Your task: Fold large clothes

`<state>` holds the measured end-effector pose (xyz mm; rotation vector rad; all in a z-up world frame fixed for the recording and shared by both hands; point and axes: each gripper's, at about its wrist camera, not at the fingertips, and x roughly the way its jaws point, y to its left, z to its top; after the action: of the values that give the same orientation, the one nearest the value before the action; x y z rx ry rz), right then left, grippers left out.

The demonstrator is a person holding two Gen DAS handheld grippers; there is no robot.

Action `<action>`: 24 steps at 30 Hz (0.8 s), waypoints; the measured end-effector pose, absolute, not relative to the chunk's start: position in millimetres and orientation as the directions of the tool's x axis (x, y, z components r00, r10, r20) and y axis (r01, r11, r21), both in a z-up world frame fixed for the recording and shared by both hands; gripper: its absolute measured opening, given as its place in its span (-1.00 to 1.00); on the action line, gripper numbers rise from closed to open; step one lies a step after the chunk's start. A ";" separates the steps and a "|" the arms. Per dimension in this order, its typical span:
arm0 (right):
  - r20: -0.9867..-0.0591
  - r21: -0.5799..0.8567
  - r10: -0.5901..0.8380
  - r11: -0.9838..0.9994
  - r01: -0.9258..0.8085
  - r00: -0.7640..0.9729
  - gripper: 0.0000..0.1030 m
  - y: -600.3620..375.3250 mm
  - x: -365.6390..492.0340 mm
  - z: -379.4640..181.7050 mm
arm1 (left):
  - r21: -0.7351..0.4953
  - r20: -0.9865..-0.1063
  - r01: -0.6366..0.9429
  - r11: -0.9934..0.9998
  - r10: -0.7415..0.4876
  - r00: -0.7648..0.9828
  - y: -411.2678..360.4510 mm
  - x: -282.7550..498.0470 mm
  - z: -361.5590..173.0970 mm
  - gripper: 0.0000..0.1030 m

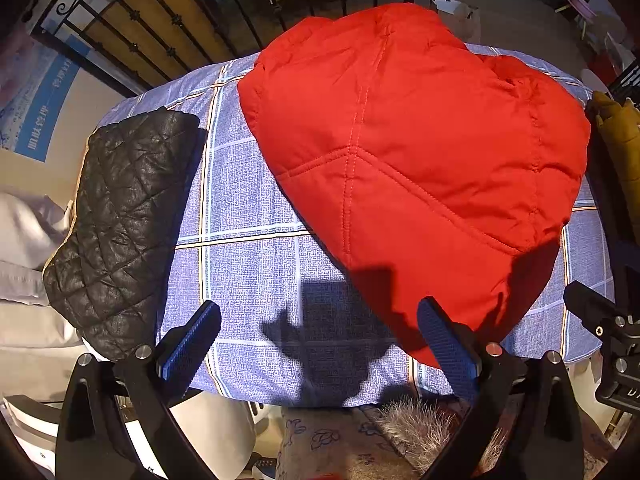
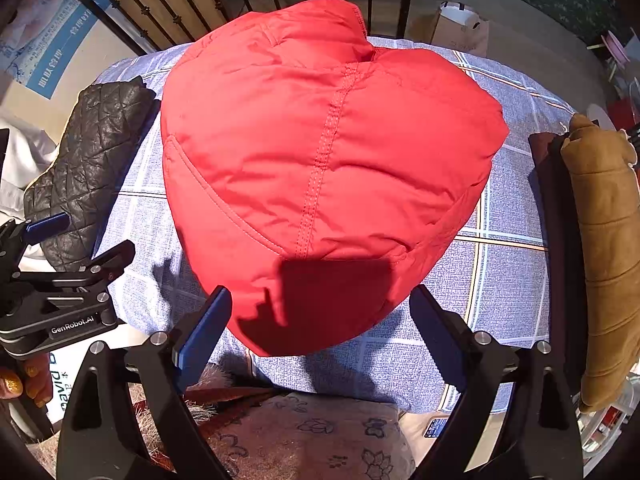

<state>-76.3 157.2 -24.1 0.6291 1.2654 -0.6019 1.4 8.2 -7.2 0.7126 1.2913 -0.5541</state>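
Note:
A red padded jacket (image 1: 404,136) (image 2: 320,160) lies folded into a compact bundle on the blue checked table cover (image 1: 248,208) (image 2: 508,280). My left gripper (image 1: 320,344) hovers open over the near edge of the cover, its right finger just in front of the jacket's lower corner. My right gripper (image 2: 320,328) is open too, its blue pads either side of the jacket's near edge and a little above it, holding nothing. The left gripper's body (image 2: 56,292) shows at the left of the right wrist view.
A folded black quilted jacket (image 1: 120,220) (image 2: 88,160) rests at the table's left edge. A tan padded garment (image 2: 604,248) hangs over a dark chair back on the right. A black iron railing (image 1: 172,28) stands behind the table. A floral cushion (image 2: 320,436) and fur trim (image 1: 424,428) are below the near edge.

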 end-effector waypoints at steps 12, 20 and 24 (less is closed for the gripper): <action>-0.979 0.100 -0.061 0.689 0.718 0.194 0.74 157.3 -75.4 -27.0 | 0.164 -0.980 0.723 0.671 0.028 0.197 11.3 1.2 -8.7 0.88; -0.979 0.100 -0.059 0.689 0.718 0.194 0.74 157.1 -75.4 -27.7 | 0.164 -0.981 0.724 0.670 0.031 0.194 8.9 1.5 -9.9 0.88; -0.979 0.105 -0.057 0.688 0.718 0.198 0.74 157.0 -75.0 -28.7 | 0.164 -0.981 0.723 0.671 0.033 0.192 7.5 2.6 -10.7 0.88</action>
<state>-75.0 157.0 -28.7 0.6381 1.2672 -0.5976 2.6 7.5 -10.7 0.7181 1.3051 -0.5479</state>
